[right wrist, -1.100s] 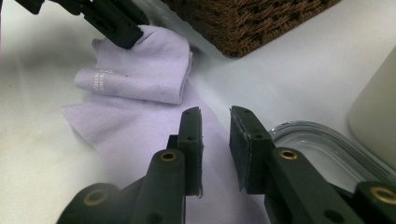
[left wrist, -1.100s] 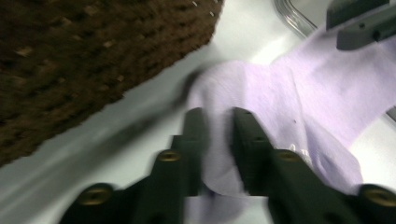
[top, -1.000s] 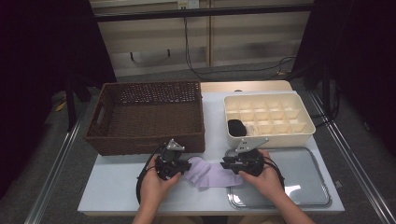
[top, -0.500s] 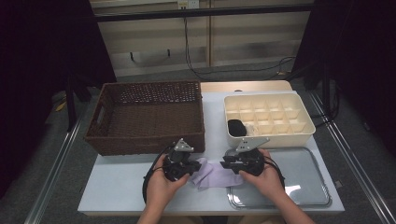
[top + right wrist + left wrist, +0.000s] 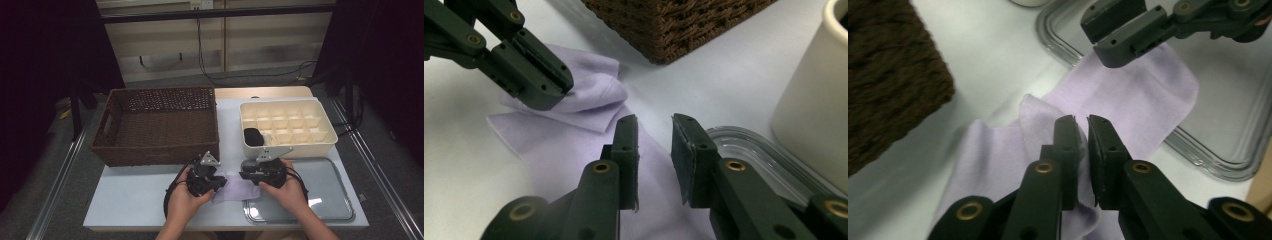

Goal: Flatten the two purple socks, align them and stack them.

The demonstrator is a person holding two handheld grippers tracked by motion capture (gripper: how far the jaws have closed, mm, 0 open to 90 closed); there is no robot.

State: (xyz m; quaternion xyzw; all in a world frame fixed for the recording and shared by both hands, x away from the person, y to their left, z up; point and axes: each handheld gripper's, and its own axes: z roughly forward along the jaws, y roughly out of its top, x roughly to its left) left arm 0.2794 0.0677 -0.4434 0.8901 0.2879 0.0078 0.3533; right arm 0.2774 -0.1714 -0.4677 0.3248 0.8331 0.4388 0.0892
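the left hand-held gripper [image 5: 1083, 125], nearly closed, pinches a fold of the lilac cloth [image 5: 239, 187] lying at 6 o'clock on the worktop [image 5: 135, 200] against the tray [image 5: 330, 200], while the right hand-held gripper [image 5: 654, 125] hovers part open above it, so folding looks underway, next likely needing the fold laid across.

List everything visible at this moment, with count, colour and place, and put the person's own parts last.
Lilac fabric sock: one, pale purple, on the white table, one end over the tray's rim.
Woven wicker basket: one, dark brown, table's left half.
Cream plastic divided box: one, table's right half.
Black rolled item: one, in the box's near-left compartment.
Clear plastic tray: one, near right corner.
White table: one.
Left gripper: black, jaws nearly shut on a fold of the sock.
Right gripper: black, jaws apart over the sock.
Hands: two, from the bottom edge.
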